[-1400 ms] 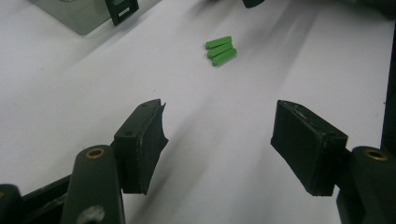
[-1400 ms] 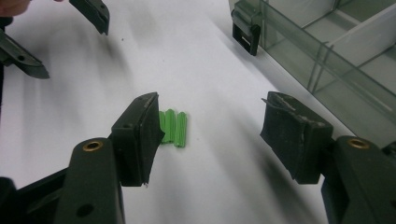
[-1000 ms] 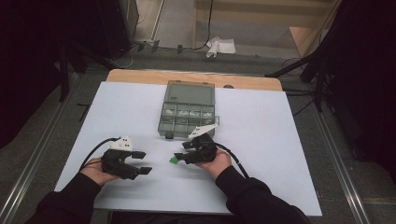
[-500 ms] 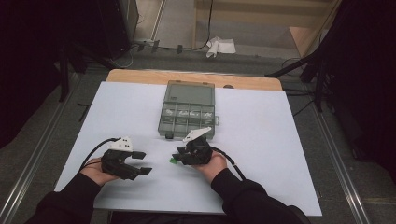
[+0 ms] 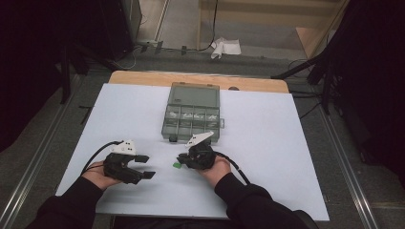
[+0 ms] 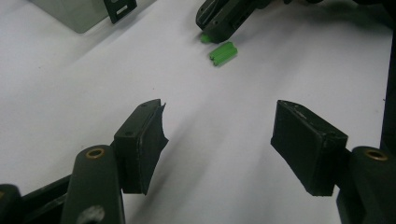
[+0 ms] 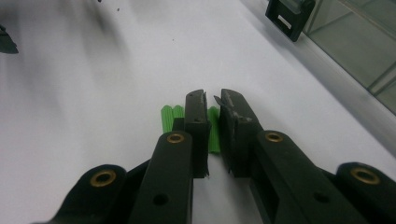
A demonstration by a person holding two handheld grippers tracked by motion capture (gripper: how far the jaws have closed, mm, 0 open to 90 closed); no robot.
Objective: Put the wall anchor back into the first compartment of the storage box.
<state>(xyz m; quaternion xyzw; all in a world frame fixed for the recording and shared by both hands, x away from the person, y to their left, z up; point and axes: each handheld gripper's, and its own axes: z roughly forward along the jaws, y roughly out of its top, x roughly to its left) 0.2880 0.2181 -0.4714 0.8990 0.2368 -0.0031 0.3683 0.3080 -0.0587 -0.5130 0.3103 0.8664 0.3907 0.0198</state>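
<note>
Green plastic plug pinched in closing right tongs; left tongs spread, idle; next, likely lifting toward compartment box.

Light falls from above onto the white tabletop, which reads bright and slightly bluish in the high view, while the room around it sinks into near black; that view is soft and grainy. In both gripper views the near jaws are sharp enough; soft shadows spread beneath them; the far corners blur and the white surface washes out.
</note>
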